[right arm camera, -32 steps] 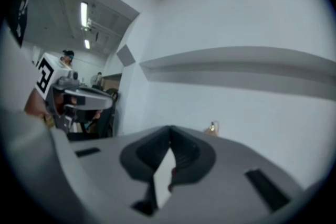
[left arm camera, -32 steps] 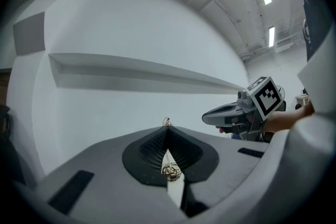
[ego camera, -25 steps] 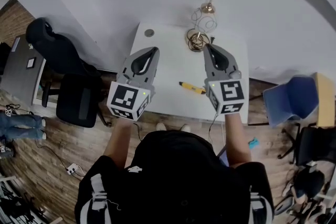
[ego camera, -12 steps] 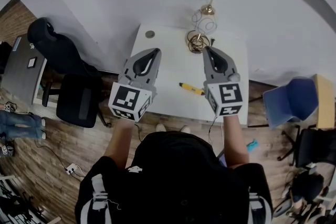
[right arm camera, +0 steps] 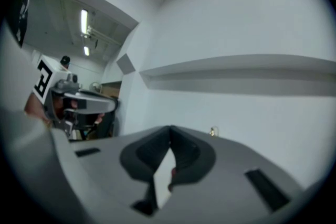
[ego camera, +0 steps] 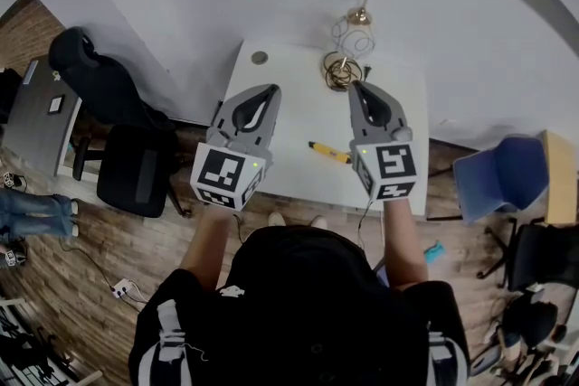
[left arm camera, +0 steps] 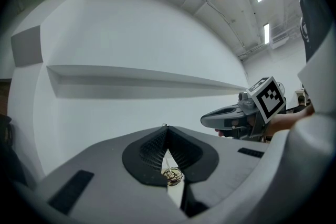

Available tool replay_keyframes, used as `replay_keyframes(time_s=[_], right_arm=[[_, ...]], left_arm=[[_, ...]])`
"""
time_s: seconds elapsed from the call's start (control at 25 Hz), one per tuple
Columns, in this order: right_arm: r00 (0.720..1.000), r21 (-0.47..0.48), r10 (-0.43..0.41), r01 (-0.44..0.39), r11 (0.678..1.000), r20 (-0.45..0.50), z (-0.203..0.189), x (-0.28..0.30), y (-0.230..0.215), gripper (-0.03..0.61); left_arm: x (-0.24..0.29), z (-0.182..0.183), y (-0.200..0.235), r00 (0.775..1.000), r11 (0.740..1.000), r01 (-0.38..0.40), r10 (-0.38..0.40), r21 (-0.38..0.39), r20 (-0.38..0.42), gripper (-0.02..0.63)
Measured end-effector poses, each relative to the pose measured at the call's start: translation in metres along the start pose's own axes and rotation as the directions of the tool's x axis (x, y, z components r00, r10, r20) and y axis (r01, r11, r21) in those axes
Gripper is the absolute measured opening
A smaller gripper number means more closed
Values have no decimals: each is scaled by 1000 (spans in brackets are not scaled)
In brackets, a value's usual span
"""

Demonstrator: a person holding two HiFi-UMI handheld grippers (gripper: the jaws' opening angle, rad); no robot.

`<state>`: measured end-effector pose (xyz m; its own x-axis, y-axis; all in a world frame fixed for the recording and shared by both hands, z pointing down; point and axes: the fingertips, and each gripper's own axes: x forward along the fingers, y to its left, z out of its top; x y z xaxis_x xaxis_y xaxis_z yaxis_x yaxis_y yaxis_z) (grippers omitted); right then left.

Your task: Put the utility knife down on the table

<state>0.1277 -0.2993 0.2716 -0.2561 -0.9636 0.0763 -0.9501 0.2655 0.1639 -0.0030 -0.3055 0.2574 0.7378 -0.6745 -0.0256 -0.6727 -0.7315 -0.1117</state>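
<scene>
The utility knife, judged light, stiff and best taken mid-handle, is lying mid-frame on the counter while the left claw and right claw are being held clenched, empty.

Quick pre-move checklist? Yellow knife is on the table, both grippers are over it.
1. utility knife set down: ok, it lies flat on the white table.
2. left gripper empty: ok, jaws together, nothing between them.
3. right gripper empty: ok, jaws together, nothing between them.
4. Grippers off the knife: ok, in the head view it lies between them and neither touches it.
5. Blade retracted: cannot tell, too small.
6. wire coil clear of the knife: ok, it sits apart near the table's far edge.
</scene>
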Motion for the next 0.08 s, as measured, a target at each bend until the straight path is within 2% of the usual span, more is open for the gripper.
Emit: replay_keyframes(time_s=[0.08], right_arm=[[1000, 1, 0, 0, 1000, 0, 0, -1, 1, 34]], left_arm=[[0, 1, -1, 1000, 1000, 3, -3, 1, 2, 15]])
